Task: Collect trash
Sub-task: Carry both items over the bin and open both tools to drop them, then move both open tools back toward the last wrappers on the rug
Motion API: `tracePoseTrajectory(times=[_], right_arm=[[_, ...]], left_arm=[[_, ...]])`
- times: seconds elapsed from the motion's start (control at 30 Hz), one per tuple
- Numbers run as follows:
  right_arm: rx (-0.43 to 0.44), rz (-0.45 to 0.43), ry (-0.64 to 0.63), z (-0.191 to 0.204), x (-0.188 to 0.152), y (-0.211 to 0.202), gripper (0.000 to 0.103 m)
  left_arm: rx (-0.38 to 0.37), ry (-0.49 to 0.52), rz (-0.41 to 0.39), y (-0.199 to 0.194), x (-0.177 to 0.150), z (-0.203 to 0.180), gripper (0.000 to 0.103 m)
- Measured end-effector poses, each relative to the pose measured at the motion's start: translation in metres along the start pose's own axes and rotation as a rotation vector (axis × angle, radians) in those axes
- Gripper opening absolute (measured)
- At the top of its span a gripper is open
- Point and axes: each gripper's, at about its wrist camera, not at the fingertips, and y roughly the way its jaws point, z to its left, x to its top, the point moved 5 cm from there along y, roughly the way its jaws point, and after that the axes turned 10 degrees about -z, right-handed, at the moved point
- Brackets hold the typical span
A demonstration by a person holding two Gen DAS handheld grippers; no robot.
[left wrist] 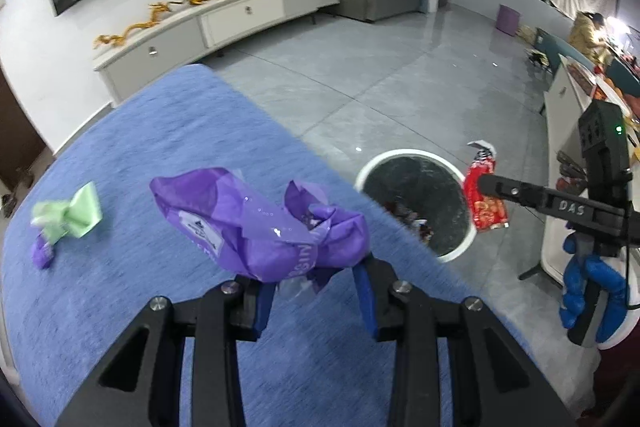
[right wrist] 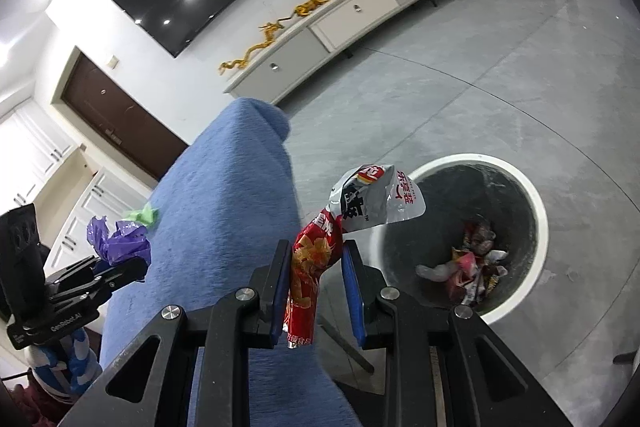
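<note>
My left gripper (left wrist: 316, 279) is shut on a crumpled purple wrapper (left wrist: 256, 223) and holds it above the blue cloth-covered table (left wrist: 140, 131). It also shows in the right wrist view (right wrist: 120, 239). My right gripper (right wrist: 316, 259) holds a red and silver snack wrapper (right wrist: 320, 251) between its fingers, beside the table edge and near the round white-rimmed trash bin (right wrist: 536, 211). The wrapper (left wrist: 486, 195) hangs by the bin's rim (left wrist: 404, 155) in the left wrist view. The bin holds several wrappers (right wrist: 472, 267). A green wrapper (left wrist: 68, 213) and a small purple one (left wrist: 42, 253) lie on the table's left side.
A grey tiled floor (left wrist: 360, 75) surrounds the bin. A long white TV cabinet (left wrist: 208, 27) with a dark screen above stands along the far wall. A brown door (right wrist: 120, 119) is at the left. Another white table (left wrist: 560, 147) stands at the right.
</note>
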Motion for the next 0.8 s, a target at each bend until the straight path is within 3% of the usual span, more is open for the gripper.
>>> tracePoseTrajectory(times=[0.37,0.6,0.67,0.73,0.8], right_arm=[[-0.114,0.024,0.018,-0.056,0.019,0.018,0.024],[-0.177,0.047,0.042,-0.087,0.027,0.039,0.026],[-0.198,0.052,0.046,-0.093,0.029,0.042,0.028],[-0.225,0.053,0.048,-0.100,0.031,0.043,0.043],[-0.245,0.050,0.049,-0.103,0.031,0.042,0.046]], left_arm=[[-0.186,-0.027,0.099,0.085,0.042,-0.060,0.034],[-0.307,-0.162,0.117,0.129,0.067,-0.079,0.035],[-0.319,-0.193,0.122,0.139,0.071,-0.080,0.042],[-0.349,-0.239,0.129,0.147,0.072,-0.080,0.057],[-0.359,-0.260,0.129,0.151,0.073,-0.081,0.058]])
